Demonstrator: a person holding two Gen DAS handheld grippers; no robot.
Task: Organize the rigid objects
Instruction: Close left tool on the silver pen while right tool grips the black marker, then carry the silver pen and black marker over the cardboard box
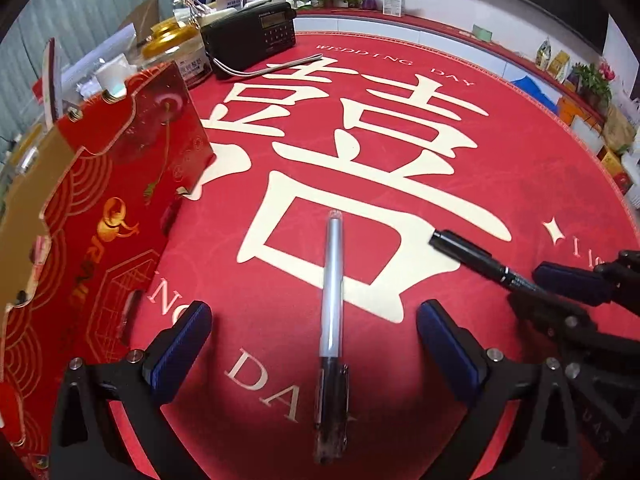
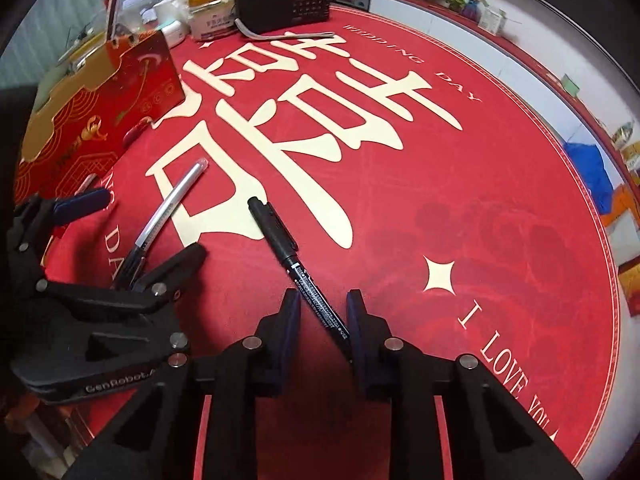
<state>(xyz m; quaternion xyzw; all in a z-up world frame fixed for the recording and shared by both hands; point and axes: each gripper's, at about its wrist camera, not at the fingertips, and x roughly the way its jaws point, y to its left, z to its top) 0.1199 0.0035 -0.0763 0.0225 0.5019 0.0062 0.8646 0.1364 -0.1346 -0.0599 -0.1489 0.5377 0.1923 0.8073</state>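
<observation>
Two pens were found lying flat on the red mat (image 1: pixel 440 60), near its close edge and well apart from each other. The silver pen (image 1: pixel 333 276) was laid with its long axis running almost straight away from the left gripper (image 1: pixel 314 332), its clear rounded end pointed toward the radio (image 1: pixel 250 38) and its dark end toward the camera; the fingers were held wide apart on either side of it, with neither pad touching the barrel. The black marker (image 2: pixel 298 274) was set on a diagonal, its capped end pointed up and left toward the large cream character, its printed end angled back between the fingers of the right gripper (image 2: pixel 323 320). Those fingers were narrowed around the marker's lower barrel, but whether it was actually pinched could not be told. A red box (image 1: pixel 120 200) was seen standing at the mat's left side, just beside the silver pen's gripper.
</observation>
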